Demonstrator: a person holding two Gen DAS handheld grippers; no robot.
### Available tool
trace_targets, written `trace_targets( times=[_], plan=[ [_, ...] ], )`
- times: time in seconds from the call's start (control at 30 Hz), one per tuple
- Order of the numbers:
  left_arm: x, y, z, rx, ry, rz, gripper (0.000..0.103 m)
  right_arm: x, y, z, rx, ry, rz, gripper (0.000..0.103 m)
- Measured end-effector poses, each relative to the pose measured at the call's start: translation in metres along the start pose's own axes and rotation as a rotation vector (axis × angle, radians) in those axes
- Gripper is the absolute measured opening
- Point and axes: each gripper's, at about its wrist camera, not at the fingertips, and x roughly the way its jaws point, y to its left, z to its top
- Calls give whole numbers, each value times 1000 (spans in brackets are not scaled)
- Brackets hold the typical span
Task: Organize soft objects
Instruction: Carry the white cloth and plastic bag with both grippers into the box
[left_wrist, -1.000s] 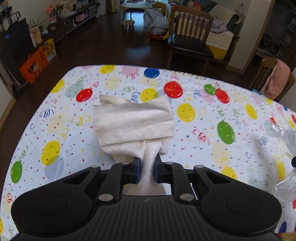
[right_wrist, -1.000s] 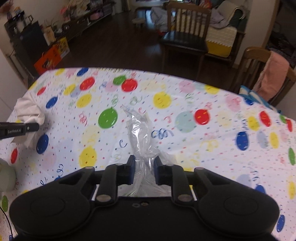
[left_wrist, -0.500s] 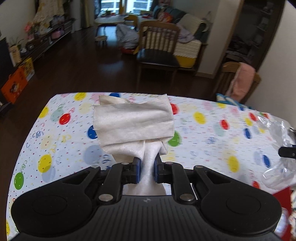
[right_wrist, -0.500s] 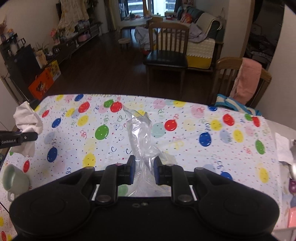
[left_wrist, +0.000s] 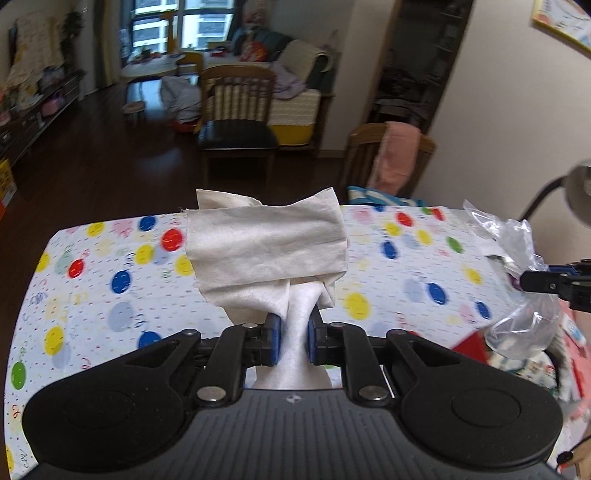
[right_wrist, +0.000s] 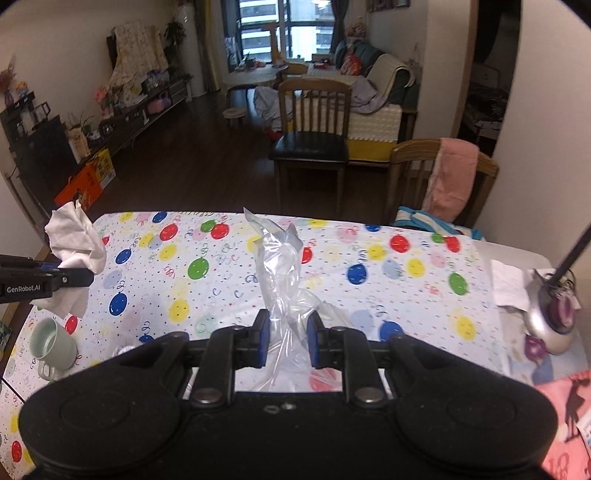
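Observation:
My left gripper (left_wrist: 293, 338) is shut on a folded white cloth (left_wrist: 266, 240) and holds it up above the table (left_wrist: 92, 295) with the balloon-print cover. The cloth (right_wrist: 75, 236) and left gripper (right_wrist: 79, 277) also show at the left of the right wrist view. My right gripper (right_wrist: 284, 339) is shut on a clear plastic bag (right_wrist: 279, 258) and holds it up over the table (right_wrist: 388, 302). The bag (left_wrist: 517, 273) and right gripper (left_wrist: 532, 281) show at the right of the left wrist view.
A pale green mug (right_wrist: 51, 341) stands at the table's left front. A desk lamp (right_wrist: 550, 317) and papers (right_wrist: 511, 284) lie at the right end. Two wooden chairs (right_wrist: 314, 136) stand past the far edge, one with a pink towel (right_wrist: 450, 173).
Both grippers have risen high above the table with the cloth and the bag still held. The table now looks smaller and farther, and the room beyond shows.

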Motion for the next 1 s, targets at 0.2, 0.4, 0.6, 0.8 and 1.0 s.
trace_targets(
  times=[0.2, 0.4, 0.6, 0.8, 1.0],
  plan=[
    [-22, -48, -3, 67, -11, -79, 14, -38, -31, -18, 44, -33, -29, 19],
    [-33, -94, -8, 120, -20, -142, 14, -68, -67, -39, 83, -49, -70, 19],
    [-29, -137, -16, 171, 0, -181, 14, -84, -104, -65, 128, -49, -101, 19],
    [-15, -185, -30, 215, 43, -227, 14, -88, -140, -92, 172, -17, -118, 19],
    [8, -234, -49, 238, 108, -277, 14, -85, -172, -119, 199, 31, -132, 20]
  ],
)
